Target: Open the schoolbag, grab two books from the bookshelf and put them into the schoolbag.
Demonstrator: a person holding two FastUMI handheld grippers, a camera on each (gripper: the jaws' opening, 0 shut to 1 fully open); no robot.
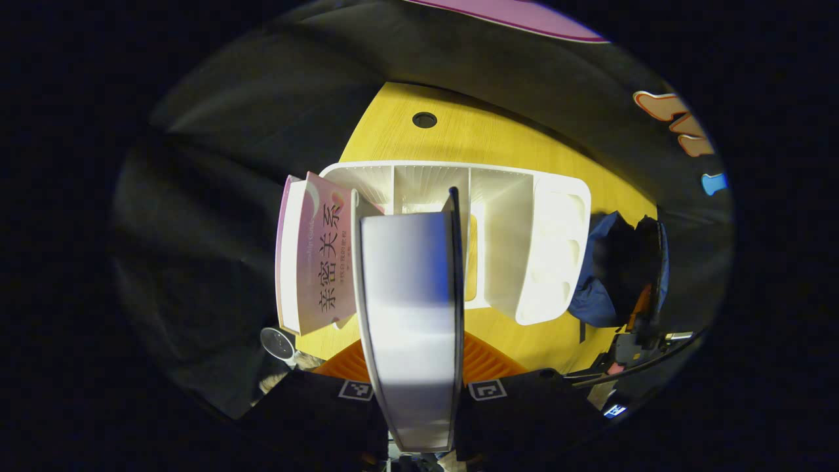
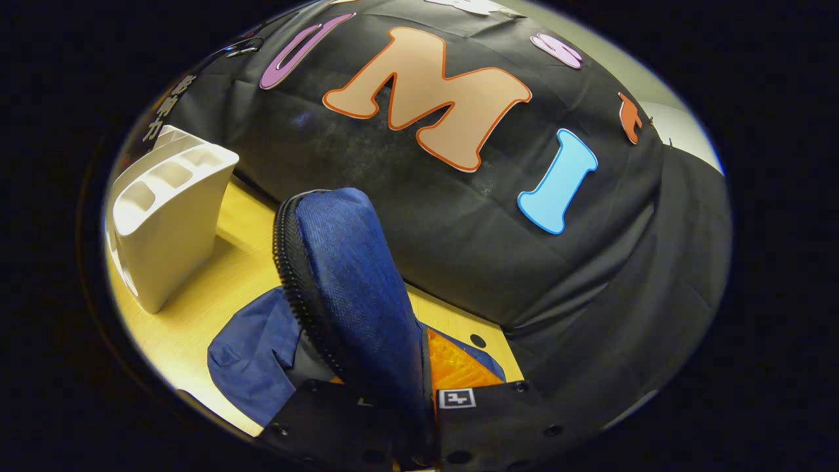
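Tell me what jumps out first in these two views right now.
In the left gripper view, a white book clamped upright in the left gripper, before the white bookshelf. In the right gripper view, the right gripper pinches the blue schoolbag's zippered flap.

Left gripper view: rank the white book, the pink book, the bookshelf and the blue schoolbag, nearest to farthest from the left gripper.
1. White book, held between the left gripper fingers.
2. Pink book, just left of it.
3. Bookshelf, behind, on the table.
4. Schoolbag, beyond the shelf's right end.
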